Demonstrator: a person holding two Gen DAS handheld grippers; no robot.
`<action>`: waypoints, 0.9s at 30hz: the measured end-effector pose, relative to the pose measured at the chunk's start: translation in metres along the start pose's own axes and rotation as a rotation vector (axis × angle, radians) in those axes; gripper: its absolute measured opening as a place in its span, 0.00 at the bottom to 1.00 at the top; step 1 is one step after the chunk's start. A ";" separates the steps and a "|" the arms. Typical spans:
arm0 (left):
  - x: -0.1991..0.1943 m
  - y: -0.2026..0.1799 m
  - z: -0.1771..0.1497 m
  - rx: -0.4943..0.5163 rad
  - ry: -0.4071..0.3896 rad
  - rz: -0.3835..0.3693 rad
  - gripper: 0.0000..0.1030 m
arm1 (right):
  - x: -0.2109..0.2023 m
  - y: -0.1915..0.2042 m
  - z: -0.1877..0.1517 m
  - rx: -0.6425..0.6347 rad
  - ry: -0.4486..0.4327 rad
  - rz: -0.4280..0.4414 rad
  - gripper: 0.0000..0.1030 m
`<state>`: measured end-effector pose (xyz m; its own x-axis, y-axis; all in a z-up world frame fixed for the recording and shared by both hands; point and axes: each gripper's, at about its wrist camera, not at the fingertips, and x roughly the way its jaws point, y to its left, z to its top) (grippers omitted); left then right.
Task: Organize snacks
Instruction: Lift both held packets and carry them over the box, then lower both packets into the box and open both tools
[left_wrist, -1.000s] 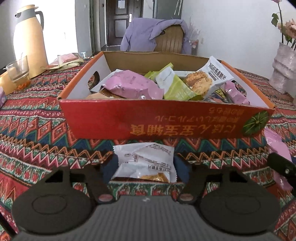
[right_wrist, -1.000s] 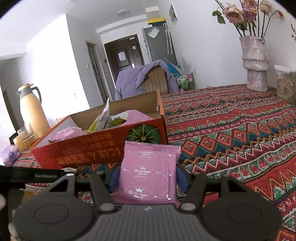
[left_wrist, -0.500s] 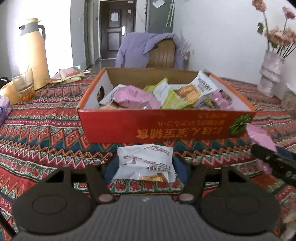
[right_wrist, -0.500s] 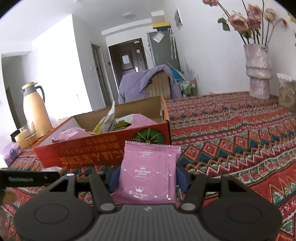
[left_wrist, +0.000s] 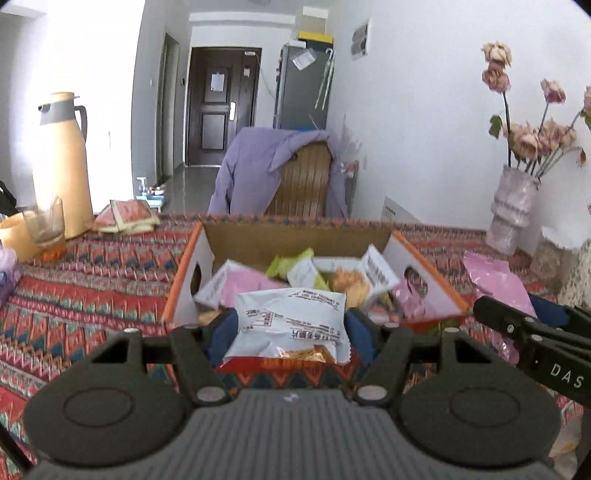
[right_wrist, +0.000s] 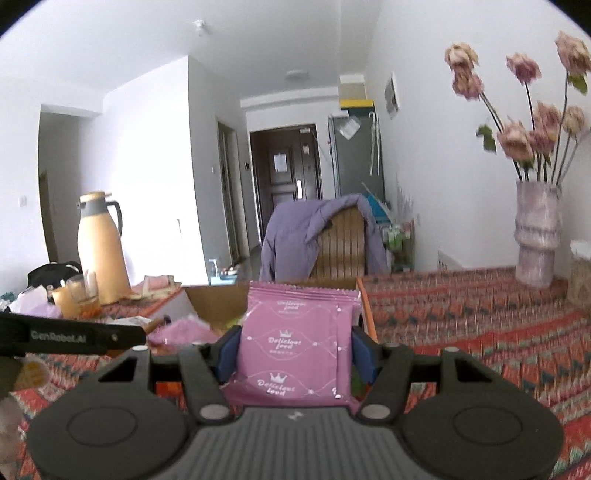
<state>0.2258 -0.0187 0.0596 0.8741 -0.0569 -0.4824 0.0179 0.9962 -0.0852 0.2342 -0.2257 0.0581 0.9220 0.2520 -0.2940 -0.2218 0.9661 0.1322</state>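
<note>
left gripper (left_wrist: 290, 325) fingers (left_wrist: 221, 332): clamped on white snack packet (left_wrist: 291, 325), held just in front of orange snack box (left_wrist: 424, 291) | right gripper (right_wrist: 293, 349) fingers (right_wrist: 227, 349): clamped on pink snack packet (right_wrist: 295, 347), upright, above patterned desk (right_wrist: 480, 317) | box: full of packets

Yellow thermos (left_wrist: 62, 162), glass (left_wrist: 46, 225), flower vase (left_wrist: 511, 214), purple-draped chair (left_wrist: 291, 173) around patterned tablecloth (left_wrist: 92, 280).
</note>
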 end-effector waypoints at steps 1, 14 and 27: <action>0.002 0.001 0.004 -0.004 -0.004 0.001 0.64 | 0.001 0.001 0.005 -0.007 -0.007 -0.004 0.59; 0.042 0.002 0.054 -0.022 -0.041 0.056 0.64 | 0.068 0.000 0.056 -0.023 -0.005 -0.016 0.59; 0.116 0.011 0.066 -0.036 0.039 0.159 0.64 | 0.162 -0.004 0.057 -0.017 0.150 -0.037 0.59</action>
<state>0.3599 -0.0102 0.0605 0.8453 0.0976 -0.5253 -0.1368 0.9899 -0.0362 0.4025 -0.1919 0.0636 0.8723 0.2204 -0.4365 -0.1949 0.9754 0.1029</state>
